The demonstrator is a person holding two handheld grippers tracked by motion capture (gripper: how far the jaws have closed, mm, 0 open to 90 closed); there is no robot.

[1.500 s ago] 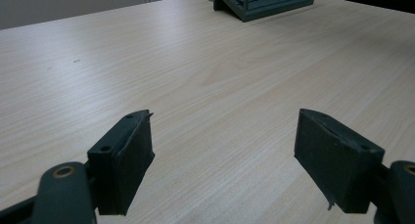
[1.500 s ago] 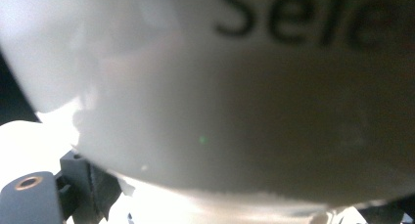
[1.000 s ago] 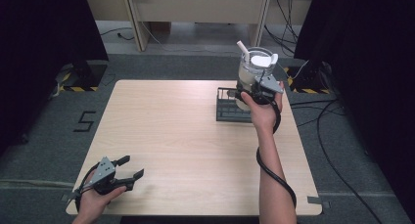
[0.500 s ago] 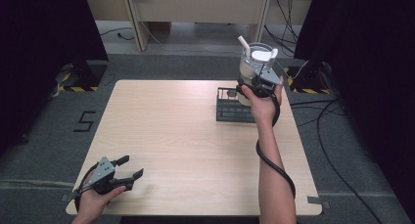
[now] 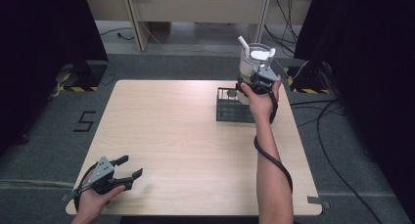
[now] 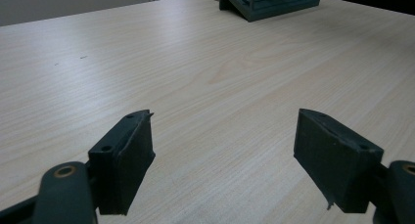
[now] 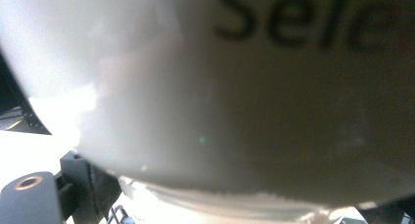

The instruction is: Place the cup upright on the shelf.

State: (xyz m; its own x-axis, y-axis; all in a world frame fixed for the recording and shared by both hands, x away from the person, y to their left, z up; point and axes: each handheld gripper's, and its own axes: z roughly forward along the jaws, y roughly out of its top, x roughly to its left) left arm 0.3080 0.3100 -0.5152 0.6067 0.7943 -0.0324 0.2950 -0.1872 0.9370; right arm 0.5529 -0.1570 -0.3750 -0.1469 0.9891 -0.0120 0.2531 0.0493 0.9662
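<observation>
Up at the far right, the right gripper (image 5: 255, 79) apparently clamps the upright cup (image 5: 253, 60) above the rack (image 5: 231, 111), while the left gripper (image 5: 128, 169) rests with jaws apart, well away.

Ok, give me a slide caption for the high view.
Right tongs hold a white cup above the black rack, while the open left tongs rest near the table's front corner.

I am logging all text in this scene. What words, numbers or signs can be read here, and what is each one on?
"Sele": dark letters on the white cup held in the right gripper, cut off by the frame edge in the right gripper view.
"5": dark numeral on the grey floor left of the table.
No other text is legible.
</observation>
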